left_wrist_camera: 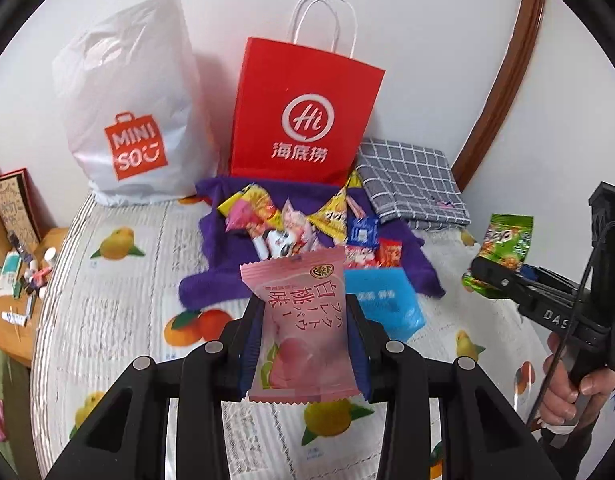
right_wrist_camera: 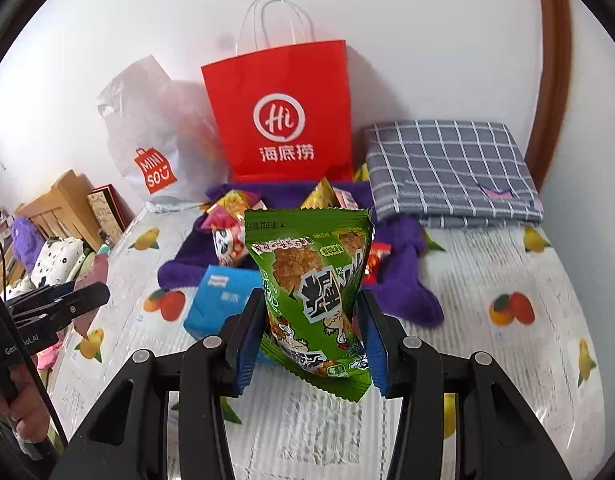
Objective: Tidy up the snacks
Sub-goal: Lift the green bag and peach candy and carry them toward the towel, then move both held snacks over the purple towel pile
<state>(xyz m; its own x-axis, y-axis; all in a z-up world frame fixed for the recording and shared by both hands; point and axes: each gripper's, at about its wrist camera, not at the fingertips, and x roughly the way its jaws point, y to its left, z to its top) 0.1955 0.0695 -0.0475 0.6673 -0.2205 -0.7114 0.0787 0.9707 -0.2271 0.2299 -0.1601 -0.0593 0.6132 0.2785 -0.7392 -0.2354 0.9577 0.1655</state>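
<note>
My left gripper (left_wrist_camera: 305,320) is shut on a pink peach-flavour snack packet (left_wrist_camera: 303,320), held upright above the table. My right gripper (right_wrist_camera: 311,320) is shut on a green snack packet (right_wrist_camera: 313,292); in the left wrist view the right gripper (left_wrist_camera: 477,270) shows at the right edge with the green packet (left_wrist_camera: 505,248) in it. A heap of small snack packets (left_wrist_camera: 291,228) lies on a purple cloth (left_wrist_camera: 223,252) in front of a red paper bag (left_wrist_camera: 303,120). A blue packet (left_wrist_camera: 383,304) lies at the cloth's near edge.
A white MINISO plastic bag (left_wrist_camera: 131,112) stands left of the red bag against the wall. A folded grey checked cloth (right_wrist_camera: 447,168) lies at the back right. The table (left_wrist_camera: 119,300) has a fruit-print cover. A wooden side surface (left_wrist_camera: 23,280) with small items is at the left.
</note>
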